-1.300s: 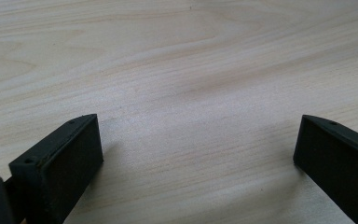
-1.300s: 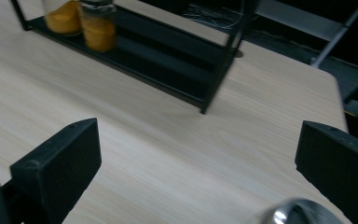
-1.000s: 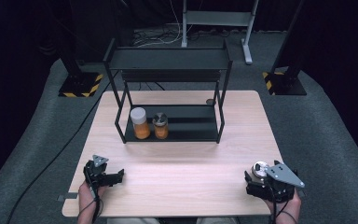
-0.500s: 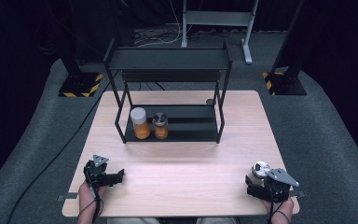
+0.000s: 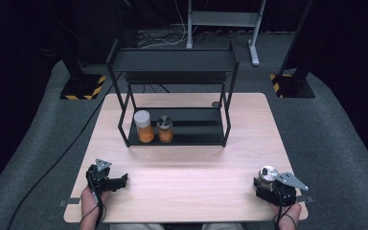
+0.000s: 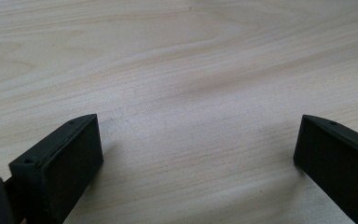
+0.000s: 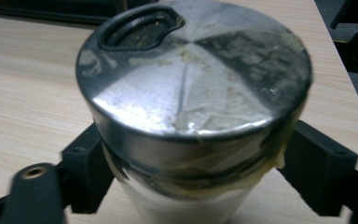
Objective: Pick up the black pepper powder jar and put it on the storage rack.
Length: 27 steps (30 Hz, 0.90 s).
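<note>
at lower right of the high view, on the pale wooden table (image 5: 187,167): right gripper (image 5: 268,184), jaws just closing, now pressed on both sides of a clear jar with a dull steel shaker lid (image 7: 193,88), upright. at lower left: left gripper (image 5: 117,181), jaws wide, nothing between. at centre, black metal rack (image 5: 172,60), two orange-filled jars (image 5: 143,127) on its lower shelf.

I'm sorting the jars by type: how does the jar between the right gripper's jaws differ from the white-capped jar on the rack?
The jar at the right gripper has a silvery metal lid with a shaker opening; the white-capped jar has a plain white cap. The first stands on the table at its near right corner, the second on the rack's lower shelf. Both stand upright.
</note>
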Each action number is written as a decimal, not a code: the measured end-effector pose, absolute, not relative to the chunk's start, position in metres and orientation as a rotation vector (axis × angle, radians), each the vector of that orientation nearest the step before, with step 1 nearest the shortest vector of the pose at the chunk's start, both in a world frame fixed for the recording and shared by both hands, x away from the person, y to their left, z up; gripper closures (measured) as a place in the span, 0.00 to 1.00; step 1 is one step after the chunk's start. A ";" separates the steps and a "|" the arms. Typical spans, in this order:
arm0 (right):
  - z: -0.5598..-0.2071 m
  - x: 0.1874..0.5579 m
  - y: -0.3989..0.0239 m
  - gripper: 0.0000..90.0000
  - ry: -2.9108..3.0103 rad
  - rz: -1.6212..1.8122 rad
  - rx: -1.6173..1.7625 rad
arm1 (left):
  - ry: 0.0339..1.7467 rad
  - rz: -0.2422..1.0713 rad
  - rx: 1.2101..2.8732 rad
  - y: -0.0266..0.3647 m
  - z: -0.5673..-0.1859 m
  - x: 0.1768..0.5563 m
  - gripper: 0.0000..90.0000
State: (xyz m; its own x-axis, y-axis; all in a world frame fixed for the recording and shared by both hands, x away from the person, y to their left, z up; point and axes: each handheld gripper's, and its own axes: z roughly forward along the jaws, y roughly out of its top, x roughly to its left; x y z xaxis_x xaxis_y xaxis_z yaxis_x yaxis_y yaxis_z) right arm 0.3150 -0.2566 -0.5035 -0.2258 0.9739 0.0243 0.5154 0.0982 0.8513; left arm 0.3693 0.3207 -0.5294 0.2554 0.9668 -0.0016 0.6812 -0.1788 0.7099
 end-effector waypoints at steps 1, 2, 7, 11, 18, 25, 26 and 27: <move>-0.503 0.315 -0.257 0.22 1.811 1.038 1.455 | 1.492 0.620 1.936 0.321 -0.529 0.369 0.01; -0.503 0.315 -0.257 0.24 1.817 1.039 1.446 | 1.492 0.620 1.936 0.321 -0.529 0.369 0.01; -0.503 0.314 -0.255 0.33 1.834 1.044 1.423 | 1.492 0.620 1.936 0.321 -0.529 0.369 0.01; -0.502 0.314 -0.254 0.33 1.839 1.033 1.408 | 1.492 0.620 1.936 0.321 -0.529 0.369 0.01; -0.502 0.313 -0.253 0.34 1.830 1.030 1.412 | 1.492 0.620 1.936 0.321 -0.529 0.369 0.01; -0.491 0.309 -0.250 0.34 1.824 1.064 1.381 | 1.492 0.620 1.936 0.321 -0.529 0.369 0.01; -0.489 0.309 -0.249 0.34 1.827 1.066 1.372 | 1.492 0.620 1.936 0.321 -0.529 0.369 0.01; -0.487 0.308 -0.248 0.34 1.827 1.067 1.362 | 1.492 0.620 1.936 0.321 -0.529 0.369 0.01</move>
